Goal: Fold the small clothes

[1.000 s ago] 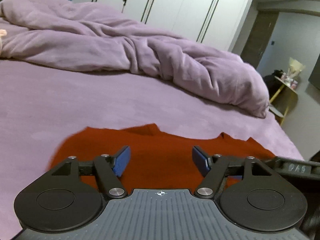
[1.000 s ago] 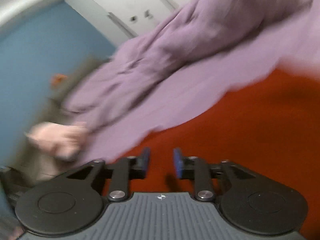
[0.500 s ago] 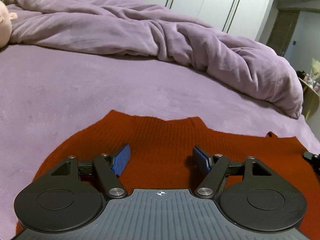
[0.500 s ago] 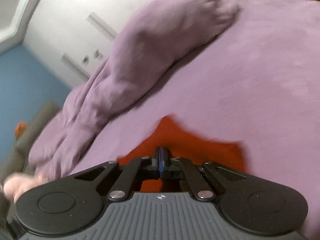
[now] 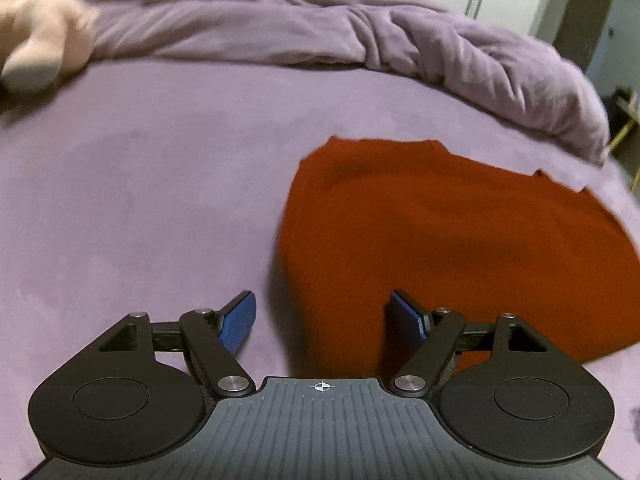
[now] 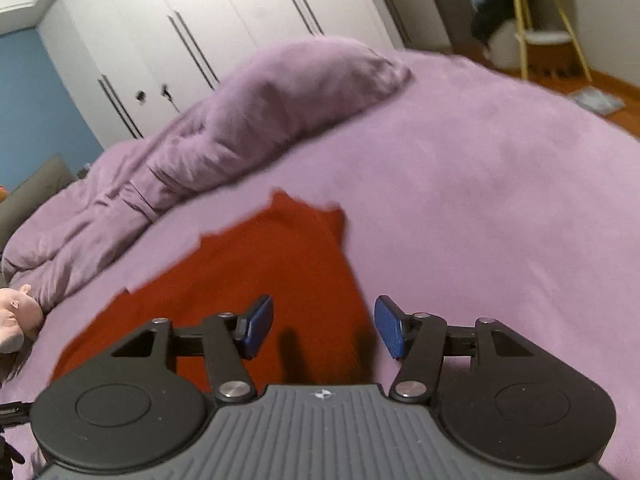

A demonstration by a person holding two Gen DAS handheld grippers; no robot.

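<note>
Though both spread wide, left hand-held gripper (image 5: 322,318) and right hand-held gripper (image 6: 324,326) over rust-red knit garment (image 5: 440,232), flat on purple bedspread (image 5: 140,200)

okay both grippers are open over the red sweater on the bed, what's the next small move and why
Probably lower the left gripper and close it on the near left edge of the red sweater. Both it and the right gripper are open and holding nothing, and the sweater lies on the purple bed cover, its edge running between the left fingers.

Bed (image 5: 140,184) is covered by a purple sheet. Red sweater (image 5: 440,240) is laid flat on it. Bunched purple duvet (image 5: 320,28) is piled beyond the sweater; a doll (image 6: 12,320) is seen by the duvet's end.
</note>
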